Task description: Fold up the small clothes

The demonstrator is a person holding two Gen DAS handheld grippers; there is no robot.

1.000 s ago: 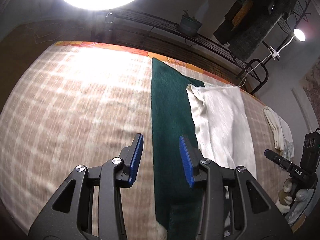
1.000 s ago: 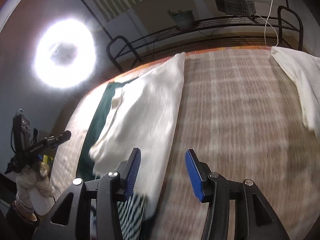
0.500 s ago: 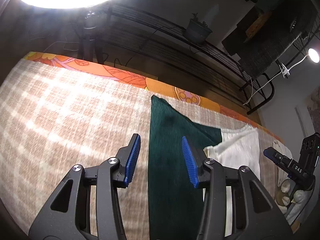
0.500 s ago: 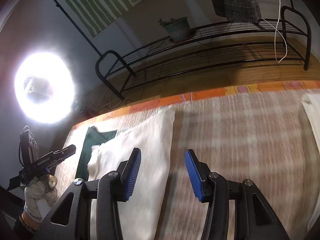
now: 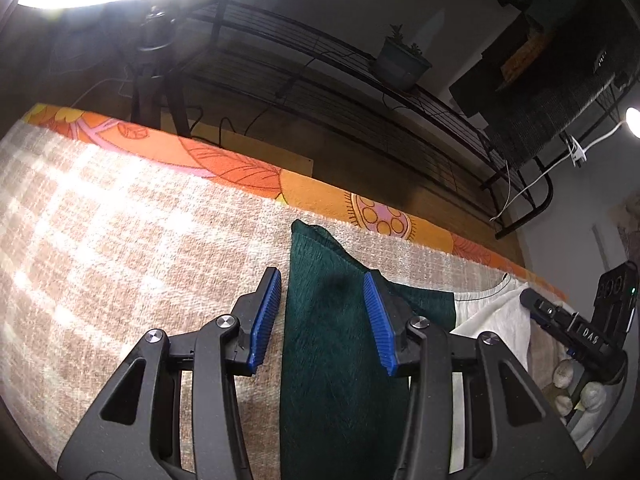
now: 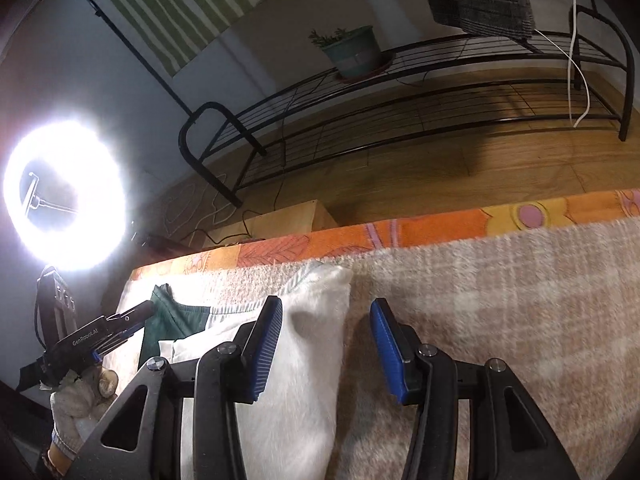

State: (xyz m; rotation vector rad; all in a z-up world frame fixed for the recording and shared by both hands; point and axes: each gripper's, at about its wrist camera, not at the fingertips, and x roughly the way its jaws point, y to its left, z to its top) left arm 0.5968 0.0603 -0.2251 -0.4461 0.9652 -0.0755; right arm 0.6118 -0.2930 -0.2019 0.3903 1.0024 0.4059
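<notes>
Two garments (image 5: 340,344) (image 6: 304,360) side by side on blanket (image 5: 120,260); rack (image 6: 400,120) behind.

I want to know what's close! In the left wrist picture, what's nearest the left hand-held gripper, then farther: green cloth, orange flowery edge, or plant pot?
1. Green cloth, right between the left hand-held gripper's blue fingers.
2. Orange flowery edge, beyond it along the bed's far side.
3. Plant pot, up on the black rack behind.

The left gripper (image 5: 322,312) pointed downward, jaws apart and empty. The right gripper (image 6: 326,340) matched it. Gloved hands held both.
</notes>
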